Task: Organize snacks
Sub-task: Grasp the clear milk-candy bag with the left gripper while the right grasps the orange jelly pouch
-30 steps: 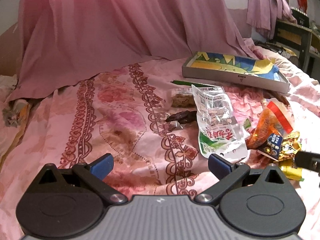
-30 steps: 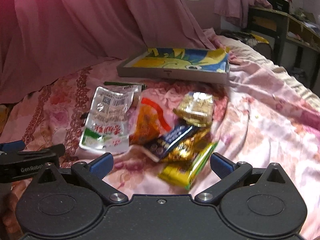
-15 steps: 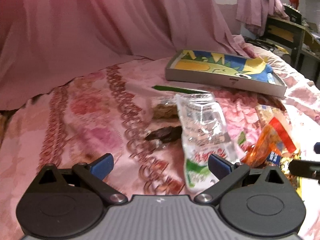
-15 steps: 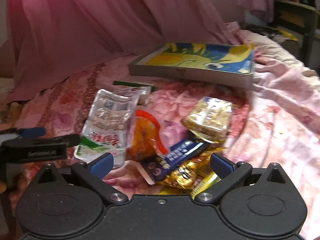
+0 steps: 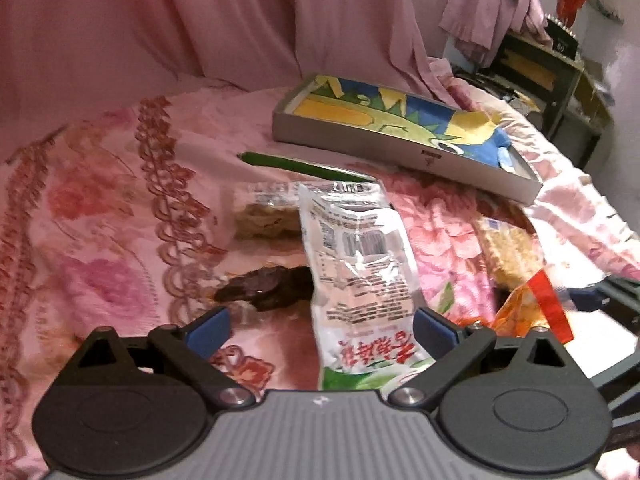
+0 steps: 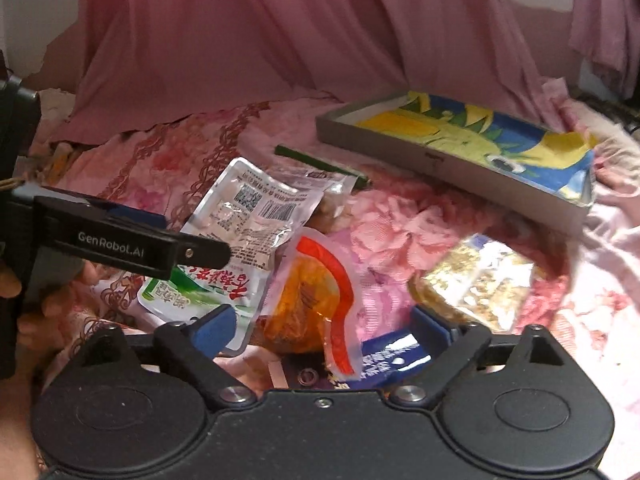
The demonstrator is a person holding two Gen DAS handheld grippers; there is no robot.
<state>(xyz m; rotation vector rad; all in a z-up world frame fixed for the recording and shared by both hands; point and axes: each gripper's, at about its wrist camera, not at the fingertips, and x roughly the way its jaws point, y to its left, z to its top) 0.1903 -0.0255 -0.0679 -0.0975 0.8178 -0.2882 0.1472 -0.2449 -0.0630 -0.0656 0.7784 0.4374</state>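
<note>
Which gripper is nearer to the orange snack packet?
Right. The right gripper has the orange snack packet lying between its open fingers. The left gripper is open over the white and green packet, with the orange one off to its right.

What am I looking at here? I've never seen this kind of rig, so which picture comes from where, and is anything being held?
There is no robot arm: a person holds a two-finger gripper in each hand, and each carries a fisheye camera looking forward along its fingers. The black shape with blue pads at the bottom of each picture is that gripper itself.

In the left wrist view the left gripper is open over a clear white-and-green snack packet. In the right wrist view the right gripper is open above an orange pouch and a dark blue packet.

The snacks lie on a pink floral bedspread. A shallow grey tray with a colourful cartoon lining sits behind them. Neither gripper holds anything.
</note>
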